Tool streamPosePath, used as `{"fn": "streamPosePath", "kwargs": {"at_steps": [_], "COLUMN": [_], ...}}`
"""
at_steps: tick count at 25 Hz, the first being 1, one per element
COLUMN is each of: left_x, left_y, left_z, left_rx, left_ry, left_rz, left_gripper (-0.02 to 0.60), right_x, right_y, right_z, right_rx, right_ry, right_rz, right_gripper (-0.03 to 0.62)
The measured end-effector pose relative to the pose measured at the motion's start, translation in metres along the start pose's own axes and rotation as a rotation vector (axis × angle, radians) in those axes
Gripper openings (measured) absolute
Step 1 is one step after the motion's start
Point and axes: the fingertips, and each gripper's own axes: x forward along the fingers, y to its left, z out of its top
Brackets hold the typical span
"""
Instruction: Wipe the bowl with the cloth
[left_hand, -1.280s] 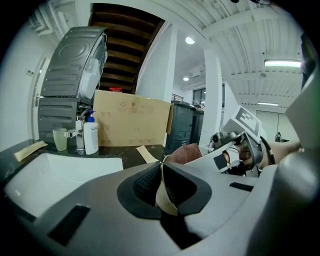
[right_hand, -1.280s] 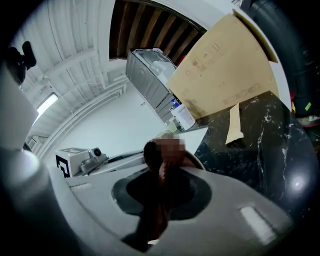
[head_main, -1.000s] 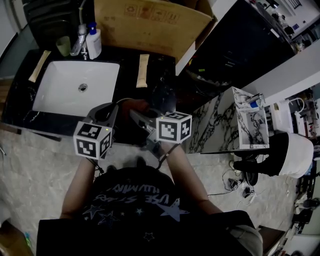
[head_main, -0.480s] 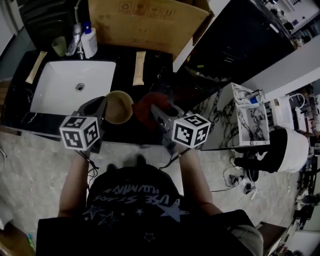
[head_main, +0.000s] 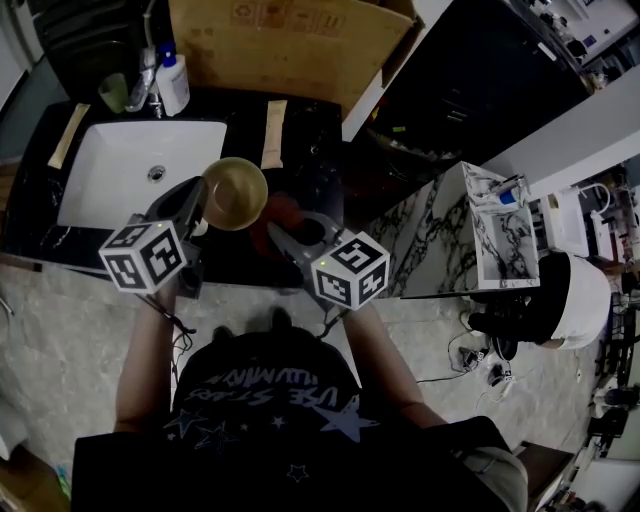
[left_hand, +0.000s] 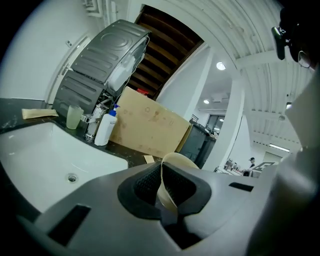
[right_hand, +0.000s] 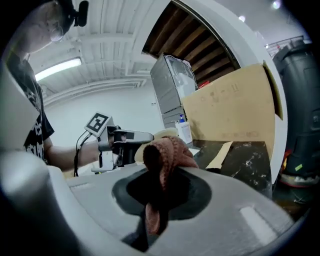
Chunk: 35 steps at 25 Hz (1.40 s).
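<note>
My left gripper (head_main: 195, 205) is shut on the rim of a tan bowl (head_main: 234, 193), held in the air over the black counter with its hollow facing up toward the head camera. In the left gripper view the bowl's rim (left_hand: 167, 182) stands edge-on between the pads. My right gripper (head_main: 285, 232) is shut on a reddish-brown cloth (head_main: 285, 212) just right of the bowl. The cloth (right_hand: 165, 160) bunches up between the jaws in the right gripper view, with the left gripper (right_hand: 131, 141) and the bowl (right_hand: 161, 134) close behind it.
A white sink (head_main: 140, 172) is set in the black counter (head_main: 300, 150). A faucet, a green cup (head_main: 112, 92) and a soap bottle (head_main: 173, 82) stand behind it. Two tan strips (head_main: 272, 132) lie on the counter. A cardboard box (head_main: 290, 40) stands at the back.
Both grippers moved forward over the counter. The bowl came out from behind the left gripper and rose toward the sink's right edge; the cloth now sits close beside it.
</note>
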Motion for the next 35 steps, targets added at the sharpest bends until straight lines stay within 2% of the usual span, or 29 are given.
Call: {"fn": "streamPosePath", "kwargs": {"at_steps": [5,8,11,18,22,26,31,35], "left_x": [-0.002,-0.004,-0.009,-0.023,-0.03,-0.036,-0.046,-0.053], "left_y": [-0.003,-0.009,-0.016,-0.043,-0.06,-0.081,-0.107,-0.122], "left_z": [-0.014,-0.021,-0.02,-0.024,-0.034,-0.04,-0.033,-0.021], "left_rx": [0.002,0.041,0.11,0.331,0.394,0.363,0.252,0.178], "left_ry": [0.086,0.127,0.148,0.251,0.291,0.301,0.253,0.209], "left_rz": [-0.053,-0.094,-0.157,-0.376,-0.512,-0.647,-0.811,-0.911], "left_gripper": [0.018,0.018,0.018,0.018,0.018,0.018,0.018,0.018], "right_x": [-0.004,-0.005,-0.006,-0.01,-0.007,-0.003,-0.003,-0.001], "right_y": [-0.01,-0.012,-0.007,0.016,0.027,0.036,0.05,0.057], "right_z": [0.005,0.008,0.011,0.014,0.015,0.017,0.026,0.028], "right_rx": [-0.051,-0.102,-0.172,-0.346,-0.429,-0.449,-0.375,-0.39], "right_ry": [-0.001,0.005,0.006,0.039,0.073,0.083,0.018,-0.009], "right_rz": [-0.003,0.021,0.089,0.3,0.391,0.482,0.595,0.614], "right_gripper": [0.051,0.051,0.051,0.051,0.051,0.051,0.051,0.051]}}
